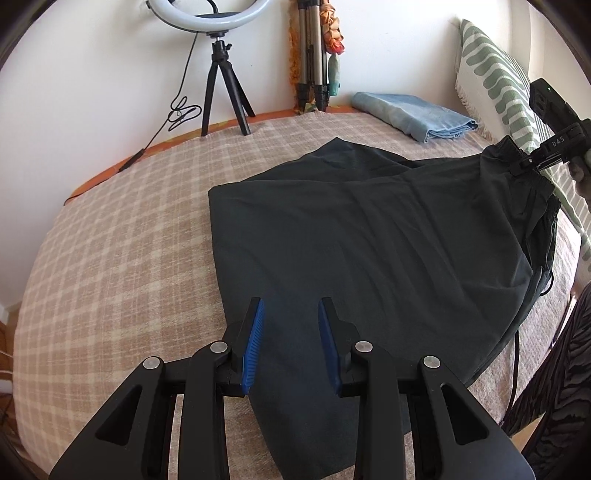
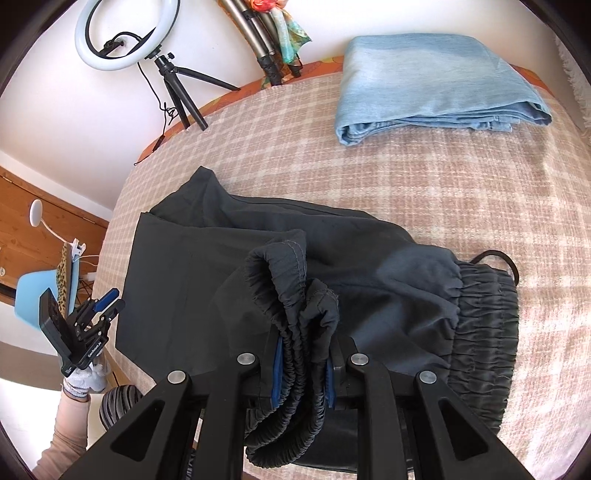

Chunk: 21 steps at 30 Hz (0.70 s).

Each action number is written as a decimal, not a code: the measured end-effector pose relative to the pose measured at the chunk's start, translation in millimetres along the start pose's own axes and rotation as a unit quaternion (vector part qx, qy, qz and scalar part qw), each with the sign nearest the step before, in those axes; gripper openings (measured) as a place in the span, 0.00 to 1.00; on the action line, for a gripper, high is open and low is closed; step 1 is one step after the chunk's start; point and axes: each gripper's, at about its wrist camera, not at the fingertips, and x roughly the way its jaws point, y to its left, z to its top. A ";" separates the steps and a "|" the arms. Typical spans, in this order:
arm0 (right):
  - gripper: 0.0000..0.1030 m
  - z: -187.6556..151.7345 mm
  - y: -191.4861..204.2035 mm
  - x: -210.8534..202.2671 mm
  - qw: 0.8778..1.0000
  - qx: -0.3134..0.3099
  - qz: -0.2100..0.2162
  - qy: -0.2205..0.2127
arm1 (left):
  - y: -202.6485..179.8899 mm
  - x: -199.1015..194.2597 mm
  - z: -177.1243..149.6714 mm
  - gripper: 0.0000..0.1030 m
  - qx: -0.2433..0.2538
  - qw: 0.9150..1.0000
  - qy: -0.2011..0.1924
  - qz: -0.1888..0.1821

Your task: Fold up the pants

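Only my right view shows my right gripper clamping the black pants' elastic waistband; my left gripper hovers narrowly parted, empty.

Folded blue cloth lies near a ring light

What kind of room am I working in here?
Probably a bedroom: a bed under a checked blanket, a leaf-patterned pillow against the wall, and a ring light on a small tripod.
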 end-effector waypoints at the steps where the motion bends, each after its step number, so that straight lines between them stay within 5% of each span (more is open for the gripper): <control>1: 0.16 -0.8 -5.4 -0.8 1.000 0.002 -0.002 0.001 | -2.7 2.3 0.7 0.27 0.003 1.000 0.002 -0.003; 13: 0.16 -7.3 -54.5 -6.1 0.999 0.034 -0.029 -0.012 | -17.6 23.7 -2.3 0.27 0.020 0.999 0.024 -0.015; 17: 0.34 -9.8 -57.6 -13.6 0.998 0.032 -0.055 -0.020 | -17.9 27.4 -3.9 0.27 0.021 0.999 0.029 -0.016; 21: 0.39 -19.4 -43.2 -40.9 0.992 0.021 -0.100 -0.068 | -17.7 28.0 -3.3 0.27 0.021 0.999 0.028 -0.019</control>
